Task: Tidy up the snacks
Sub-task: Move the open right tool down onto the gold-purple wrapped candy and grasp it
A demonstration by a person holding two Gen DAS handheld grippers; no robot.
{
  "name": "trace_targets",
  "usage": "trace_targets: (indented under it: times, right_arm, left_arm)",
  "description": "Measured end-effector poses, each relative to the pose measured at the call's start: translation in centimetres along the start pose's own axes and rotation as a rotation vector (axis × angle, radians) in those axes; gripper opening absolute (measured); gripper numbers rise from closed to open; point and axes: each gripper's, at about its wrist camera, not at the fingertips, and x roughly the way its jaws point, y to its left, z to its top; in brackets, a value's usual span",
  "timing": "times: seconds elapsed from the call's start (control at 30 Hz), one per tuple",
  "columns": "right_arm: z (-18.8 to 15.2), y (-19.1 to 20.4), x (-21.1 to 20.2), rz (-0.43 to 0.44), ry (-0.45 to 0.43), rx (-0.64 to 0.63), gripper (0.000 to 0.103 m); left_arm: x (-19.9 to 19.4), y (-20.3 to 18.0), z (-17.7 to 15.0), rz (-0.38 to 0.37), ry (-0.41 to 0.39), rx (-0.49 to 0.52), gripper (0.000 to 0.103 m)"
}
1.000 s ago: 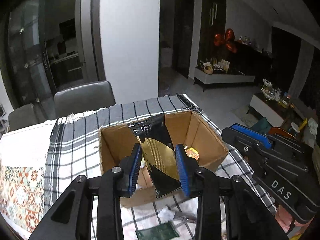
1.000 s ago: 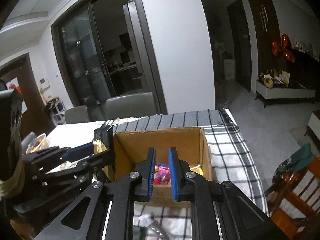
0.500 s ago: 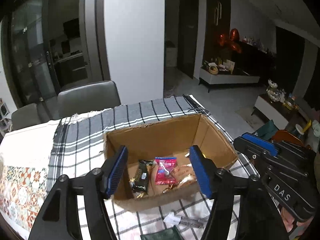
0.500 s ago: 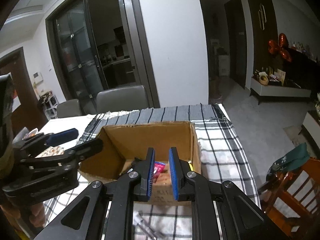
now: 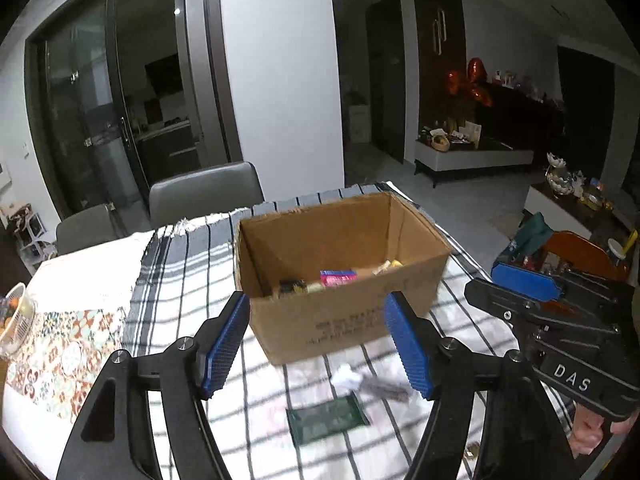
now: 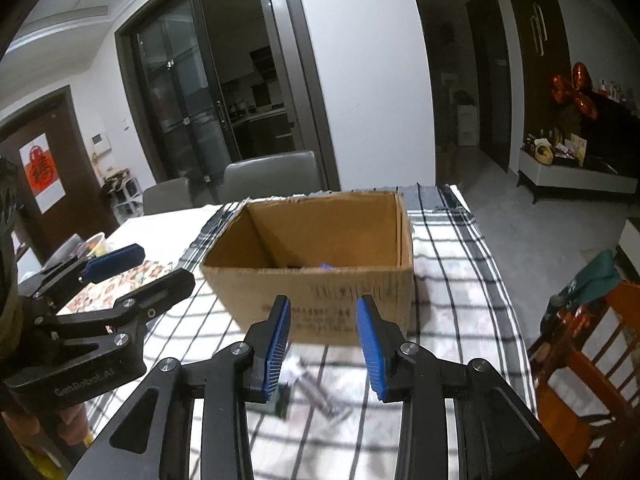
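Note:
An open cardboard box [image 5: 344,320] stands on the checked cloth; it also shows in the right wrist view [image 6: 320,300]. Inside lie a pink packet [image 5: 338,278], a dark packet [image 5: 292,286] and a yellowish snack [image 5: 388,266]. My left gripper [image 5: 316,344] is open and empty, in front of the box. My right gripper [image 6: 322,348] is open and empty, also in front of the box. On the cloth before the box lie a dark green packet [image 5: 326,420] and a dark wrapped bar [image 5: 382,386] with a white end.
A checked cloth [image 5: 180,280] covers the table, with a patterned mat [image 5: 68,344] and a bowl [image 5: 16,320] at the left. Grey chairs [image 5: 204,192] stand behind the table. A wooden chair [image 6: 592,344] is at the right.
My left gripper let go of the black and gold packet into the box, opened wide and drew back. My right gripper opened from shut and also drew back from the box.

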Motion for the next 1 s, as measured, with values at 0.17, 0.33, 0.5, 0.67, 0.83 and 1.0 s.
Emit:
trace_targets:
  times: [0.17, 0.33, 0.5, 0.67, 0.83, 1.0]
  right_arm:
    - [-2.3, -0.3, -1.6, 0.006, 0.017, 0.005, 0.035]
    - [-5.0, -0.8, -2.4, 0.013, 0.061, 0.007, 0.035]
    - [-7.9, -1.5, -2.6, 0.006, 0.120, 0.013, 0.035]
    - [-10.0, -2.0, -2.3, 0.008, 0.180, 0.017, 0.035]
    - [-12.1, -2.2, -1.5, 0.025, 0.250, 0.017, 0.035]
    - [-14.0, -2.2, -0.7, 0.038, 0.319, 0.002, 0.035]
  left_arm:
    - [-1.3, -1.3, -2.2, -0.021, 0.020, -0.002, 0.069]
    - [-1.8, -3.0, -4.6, -0.033, 0.062, 0.022, 0.069]
    - [-1.6, -4.2, -6.8, -0.056, 0.116, 0.031, 0.069]
    - [-0.8, -5.1, -9.1, -0.068, 0.176, 0.035, 0.069]
    - [0.3, -5.9, -11.3, -0.068, 0.239, 0.055, 0.069]
    - [1.1, -6.3, -13.1, -0.065, 0.291, 0.061, 0.069]
